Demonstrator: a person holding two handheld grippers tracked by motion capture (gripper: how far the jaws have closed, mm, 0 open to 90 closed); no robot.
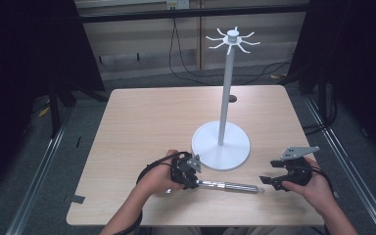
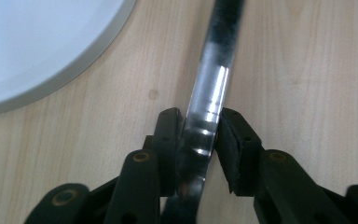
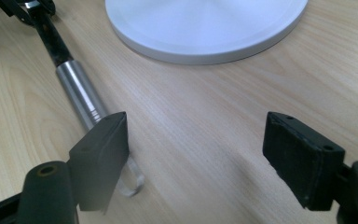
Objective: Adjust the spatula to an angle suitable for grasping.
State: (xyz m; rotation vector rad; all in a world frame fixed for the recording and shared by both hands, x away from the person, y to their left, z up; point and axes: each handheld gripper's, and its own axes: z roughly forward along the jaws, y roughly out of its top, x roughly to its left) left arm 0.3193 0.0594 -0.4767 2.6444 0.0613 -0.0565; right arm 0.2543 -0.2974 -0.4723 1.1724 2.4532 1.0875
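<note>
A slim metal rod [image 1: 230, 186] with a silver barrel and a dark section lies flat on the wooden table, in front of the white stand's round base [image 1: 220, 146]. My left gripper [image 1: 192, 180] is shut on the rod's left end. In the left gripper view both pads [image 2: 170, 135] press against the shiny rod [image 2: 214, 79]. My right gripper [image 1: 269, 178] stands open just off the rod's right end, touching nothing. In the right gripper view the rod [image 3: 77, 88] runs up past the left jaw of my right gripper [image 3: 196, 154], and a clear loop [image 3: 130, 179] shows at its near end.
The stand's white pole [image 1: 223, 98] rises from the base to a crown of several curved hooks [image 1: 232, 39]. The base rim [image 3: 205, 28] lies close ahead of my right gripper. A small dark spot [image 1: 232, 98] sits near the table's far edge. Cables hang behind.
</note>
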